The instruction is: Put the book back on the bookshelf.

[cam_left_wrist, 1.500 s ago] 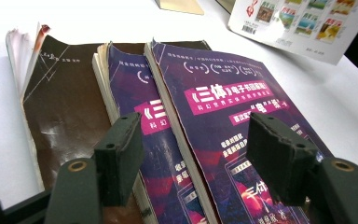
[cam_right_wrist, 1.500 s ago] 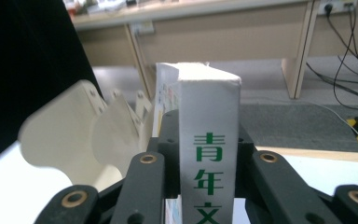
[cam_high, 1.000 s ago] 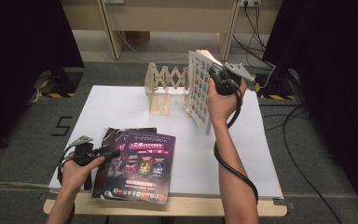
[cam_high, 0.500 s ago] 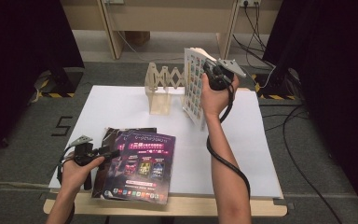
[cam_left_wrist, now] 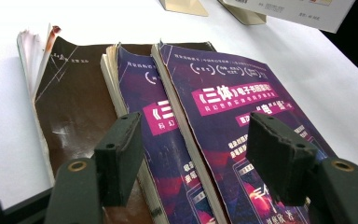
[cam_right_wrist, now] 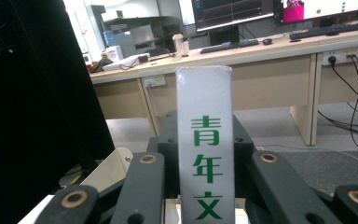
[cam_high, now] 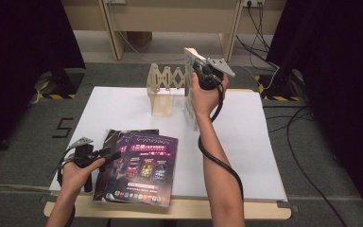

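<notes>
From the high view, the wooden rack (cam_high: 163,92) stands at the far side of the white worktop (cam_high: 260,142) and serves as the reference for everything else. Just to its right, the right gripper (cam_high: 203,75) holds a white magazine (cam_high: 189,90) upright by its top edge, lower edge near the worktop; carried on edge like this, it looks lined up to slide into one of the rack's slots. Well in front of the rack, toward the person's side, lie the purple books (cam_high: 142,168) fanned over a brown book (cam_high: 111,142). The left gripper (cam_high: 106,155) rests at the left edge of that pile, probably steadying it or waiting to take the next one.

In the left gripper view, the fingers (cam_left_wrist: 121,158) are spread apart with nothing pinched; the topmost purple book (cam_left_wrist: 228,102) lies flat beneath and between them, spines overlapping so each can be lifted separately. The rack's foot (cam_left_wrist: 184,5) sits far beyond the pile.

In the right gripper view, the fingers (cam_right_wrist: 142,186) press on both faces of the magazine's spine (cam_right_wrist: 205,140), which rises vertically with green characters, a firm pinch that keeps the thin thing from flopping. A pale rack panel (cam_right_wrist: 107,170) shows just left below.
</notes>
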Motion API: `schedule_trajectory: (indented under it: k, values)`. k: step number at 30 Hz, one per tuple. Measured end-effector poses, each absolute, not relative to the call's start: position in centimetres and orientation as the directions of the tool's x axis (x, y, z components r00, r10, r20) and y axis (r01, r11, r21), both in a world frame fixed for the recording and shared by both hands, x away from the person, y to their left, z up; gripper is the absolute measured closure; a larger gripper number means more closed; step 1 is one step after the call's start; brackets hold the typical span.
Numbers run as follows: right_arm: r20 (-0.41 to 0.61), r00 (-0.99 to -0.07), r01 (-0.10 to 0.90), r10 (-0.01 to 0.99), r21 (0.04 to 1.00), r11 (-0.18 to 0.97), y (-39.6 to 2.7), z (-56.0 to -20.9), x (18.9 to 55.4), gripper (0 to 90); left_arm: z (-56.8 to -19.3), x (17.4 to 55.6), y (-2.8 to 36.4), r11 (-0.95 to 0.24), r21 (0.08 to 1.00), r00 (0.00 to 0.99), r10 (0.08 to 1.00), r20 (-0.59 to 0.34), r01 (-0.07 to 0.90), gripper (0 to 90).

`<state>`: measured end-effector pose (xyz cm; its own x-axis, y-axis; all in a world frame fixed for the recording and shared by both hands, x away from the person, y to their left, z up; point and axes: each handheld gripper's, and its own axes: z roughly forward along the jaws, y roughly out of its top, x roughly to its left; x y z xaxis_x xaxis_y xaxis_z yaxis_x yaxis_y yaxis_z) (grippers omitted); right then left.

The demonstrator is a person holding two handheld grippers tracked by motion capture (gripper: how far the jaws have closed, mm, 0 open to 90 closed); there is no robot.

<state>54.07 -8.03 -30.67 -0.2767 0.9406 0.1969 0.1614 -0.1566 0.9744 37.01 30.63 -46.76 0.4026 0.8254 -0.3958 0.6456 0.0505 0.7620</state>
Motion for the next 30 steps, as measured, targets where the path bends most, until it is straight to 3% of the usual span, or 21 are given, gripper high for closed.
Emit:
schedule_trajectory:
  k: [12,17,30]
  values:
    - [0.187,-0.247,0.115,0.951,0.98,-0.163,-9.3,-29.8,54.5,74.5,-46.8,37.2,30.4,0.045,0.761,0.407,0.824,-0.395,0.647,35.3]
    - [0.158,-0.238,0.131,0.958,0.983,-0.129,-9.1,-31.3,54.9,74.3,-46.9,37.1,30.3,0.038,0.763,0.413,0.823,-0.391,0.646,35.4]
    - [0.054,-0.242,0.125,0.969,0.992,-0.024,-10.6,-34.1,51.4,73.2,-46.8,37.1,30.1,0.037,0.764,0.414,0.822,-0.39,0.644,35.4]
